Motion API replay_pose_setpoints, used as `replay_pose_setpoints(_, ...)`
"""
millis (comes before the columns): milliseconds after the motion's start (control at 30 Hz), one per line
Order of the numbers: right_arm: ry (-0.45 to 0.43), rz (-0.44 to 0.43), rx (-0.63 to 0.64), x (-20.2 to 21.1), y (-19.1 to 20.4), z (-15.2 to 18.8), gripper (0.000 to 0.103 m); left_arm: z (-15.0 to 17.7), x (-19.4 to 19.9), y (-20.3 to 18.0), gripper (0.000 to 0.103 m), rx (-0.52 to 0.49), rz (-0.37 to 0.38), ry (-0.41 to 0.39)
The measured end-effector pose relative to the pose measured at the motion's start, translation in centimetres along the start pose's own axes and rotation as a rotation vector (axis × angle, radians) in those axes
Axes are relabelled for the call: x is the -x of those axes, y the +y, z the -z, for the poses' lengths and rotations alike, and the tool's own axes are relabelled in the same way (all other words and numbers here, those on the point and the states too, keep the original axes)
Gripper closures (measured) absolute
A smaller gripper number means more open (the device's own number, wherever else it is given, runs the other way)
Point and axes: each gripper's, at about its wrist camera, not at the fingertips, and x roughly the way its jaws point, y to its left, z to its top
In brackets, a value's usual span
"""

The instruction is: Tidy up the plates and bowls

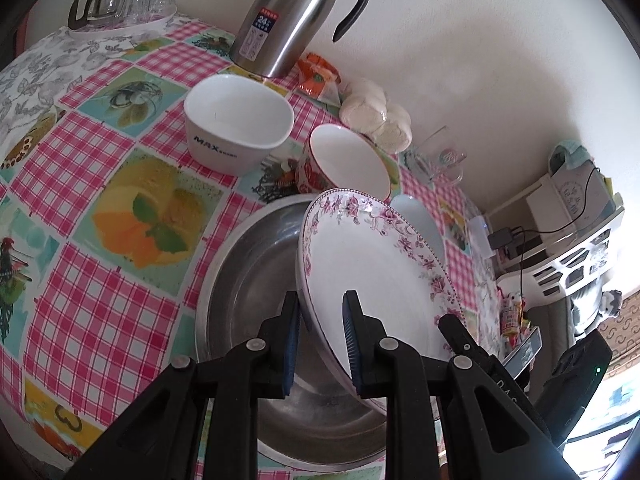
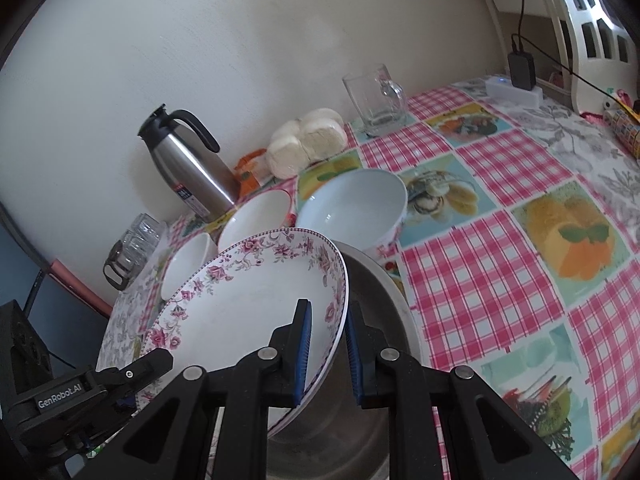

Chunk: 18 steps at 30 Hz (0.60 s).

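the rim of the flowered plate (image 1: 372, 264) was pinched between the nearly closed jaws of the left gripper (image 1: 322, 320) and of the right gripper (image 2: 326, 326), on opposite sides. the plate was held tilted over the metal basin (image 1: 256, 264), near three bowls (image 2: 352, 208) on the checked tablecloth (image 2: 500, 248).

Black hand-held gripper (image 1: 322, 334), blue ribbed pads (image 1: 294, 344), silver screws; "GenRobot.AI" marking.

The white square bowl (image 1: 239, 124) carries "MAX" in dark letters on its side. The steel thermos jug (image 1: 288, 16) bears a label with "24" legible. In the right wrist view, the left gripper (image 2: 132, 376) body reads "GenRobot.AI".
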Motion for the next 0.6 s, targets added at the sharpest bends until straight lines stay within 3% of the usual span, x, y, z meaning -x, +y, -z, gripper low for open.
replay_pose_setpoints(600, 0.068, 0.039, 0.025, -1.5, -0.4, 0.6, 0.085, 0.9, -2.5, 1.0, 0.081, 0.028, -0.079, 0.092)
